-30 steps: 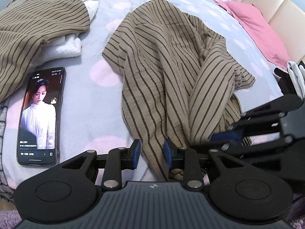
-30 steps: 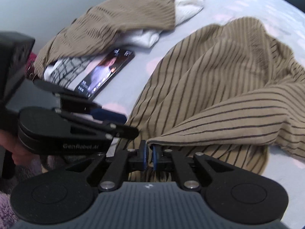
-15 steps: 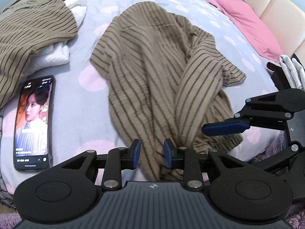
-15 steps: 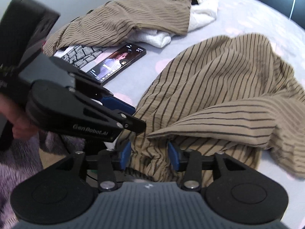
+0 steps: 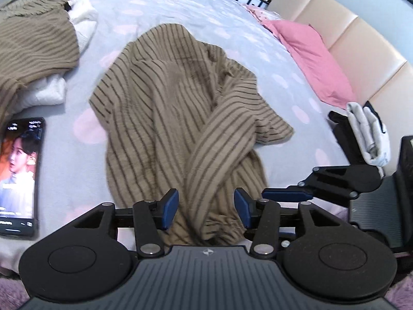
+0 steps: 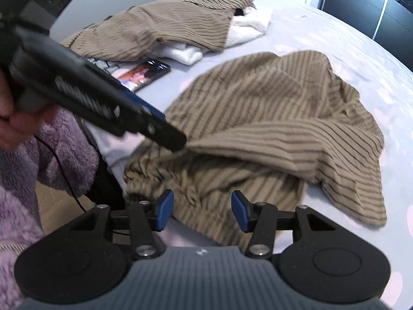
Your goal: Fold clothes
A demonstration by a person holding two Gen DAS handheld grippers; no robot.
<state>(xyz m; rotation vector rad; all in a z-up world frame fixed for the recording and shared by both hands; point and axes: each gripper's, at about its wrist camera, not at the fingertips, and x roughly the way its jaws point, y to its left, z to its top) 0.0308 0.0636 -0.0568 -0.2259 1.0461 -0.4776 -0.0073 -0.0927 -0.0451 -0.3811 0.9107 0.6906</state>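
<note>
Both the left gripper [image 5: 206, 211] and right gripper [image 6: 198, 211] just let go, jaws opening with nothing pinched, so the striped shirt [image 5: 180, 118] lies rumpled from center to 12 o'clock, needing a fresh grab.

A bedroom in a home: a wide bed [image 5: 180, 13] under a pale lilac sheet dotted with pink, a padded beige headboard [image 5: 361, 38], and a pink pillow [image 5: 309, 59] against it. Loose brown striped garments [image 5: 180, 108] and white knitwear [image 5: 82, 25] lie on the sheet beside a lit smartphone [image 5: 19, 175].
</note>
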